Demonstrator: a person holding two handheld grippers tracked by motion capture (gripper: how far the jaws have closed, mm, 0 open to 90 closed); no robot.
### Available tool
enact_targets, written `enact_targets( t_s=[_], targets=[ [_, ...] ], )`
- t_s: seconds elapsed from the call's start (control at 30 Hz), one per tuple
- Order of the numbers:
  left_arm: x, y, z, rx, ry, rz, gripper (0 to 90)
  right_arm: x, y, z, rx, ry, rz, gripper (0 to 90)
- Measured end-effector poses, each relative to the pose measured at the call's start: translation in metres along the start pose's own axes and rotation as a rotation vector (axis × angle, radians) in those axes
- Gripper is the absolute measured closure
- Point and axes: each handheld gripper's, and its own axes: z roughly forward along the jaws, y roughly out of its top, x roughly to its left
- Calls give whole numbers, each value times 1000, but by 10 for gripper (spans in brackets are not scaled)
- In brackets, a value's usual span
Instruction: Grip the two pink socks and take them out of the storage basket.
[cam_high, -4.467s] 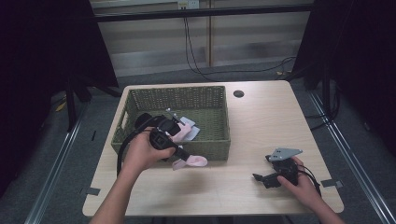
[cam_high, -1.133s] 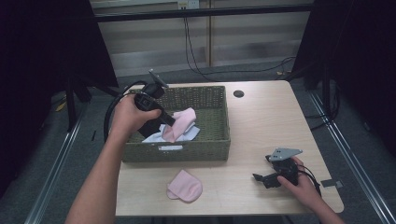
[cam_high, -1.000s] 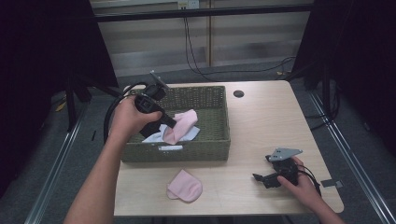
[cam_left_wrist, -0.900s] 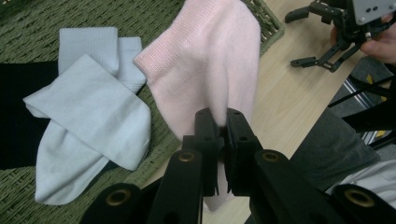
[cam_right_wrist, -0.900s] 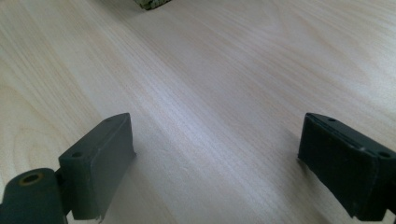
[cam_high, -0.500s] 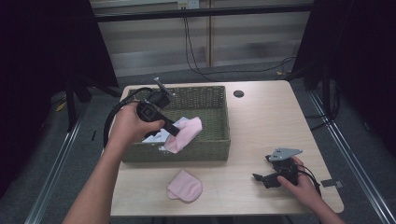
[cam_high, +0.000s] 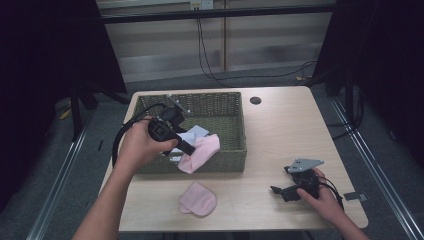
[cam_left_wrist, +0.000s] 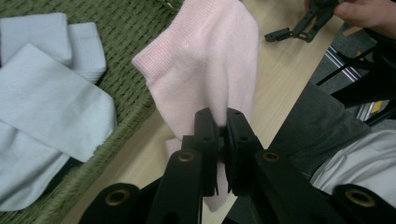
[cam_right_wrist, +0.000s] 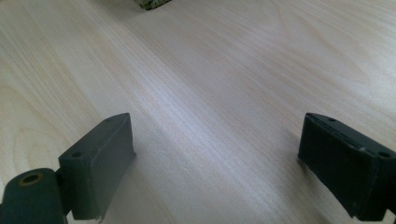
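Observation:
My left gripper (cam_high: 186, 146) (cam_left_wrist: 221, 122) is shut on a pink sock (cam_high: 202, 151) (cam_left_wrist: 210, 65) and holds it over the near wall of the green wicker basket (cam_high: 226, 162). Pale blue socks (cam_high: 192, 133) (cam_left_wrist: 46, 102) lie inside the basket. A second pink sock (cam_high: 198, 198) lies flat on the table in front of the basket. My right gripper (cam_high: 279, 191) (cam_right_wrist: 212, 158) rests low on the table at the near right, its jaws wide open with bare wood between them.
The light wood table (cam_high: 280, 130) has a dark round hole (cam_high: 255, 100) near its far edge. Dark curtains and a metal frame stand around the table. A black cable (cam_high: 120, 137) loops from the left gripper.
The left gripper has lifted the pink sock out of the basket and moved it toward the near wall. The right gripper has stayed still.

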Motion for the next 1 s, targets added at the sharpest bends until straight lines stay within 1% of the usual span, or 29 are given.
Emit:
enact_targets(
  t_s=[0.23,0.4,0.47,0.5,0.57,0.6,0.7,0.73,0.8,0.87,0.9,0.97,1.0],
  targets=[
    [-8,-5,5,-10,-12,22,847,0,0,0,1,0,-3,97],
    [-12,-9,10,-7,-20,27,845,0,0,0,1,0,-3,97],
    [-14,-10,12,-3,-20,36,845,0,0,0,1,1,-3,97],
    [-15,-11,14,-14,-21,36,845,0,0,0,1,1,-3,97],
    [-17,-13,16,-2,-19,47,842,0,0,0,1,1,-3,97],
    [-18,-14,18,-2,-13,51,840,0,0,0,1,1,-3,97],
    [-19,-17,24,-3,-13,55,839,0,0,0,1,1,-3,97],
    [-20,-18,26,3,-12,63,838,0,0,0,1,1,-3,97],
    [-22,-21,31,11,4,88,835,0,0,0,1,0,-3,97],
    [-23,-24,36,11,7,97,829,0,0,0,1,0,-3,97],
    [-23,-26,40,5,11,99,826,0,0,0,1,1,-3,97],
    [-22,-30,47,18,15,96,825,0,0,0,1,1,-4,97],
    [-21,-31,50,13,13,87,825,0,0,0,1,0,-3,97]
  ],
)
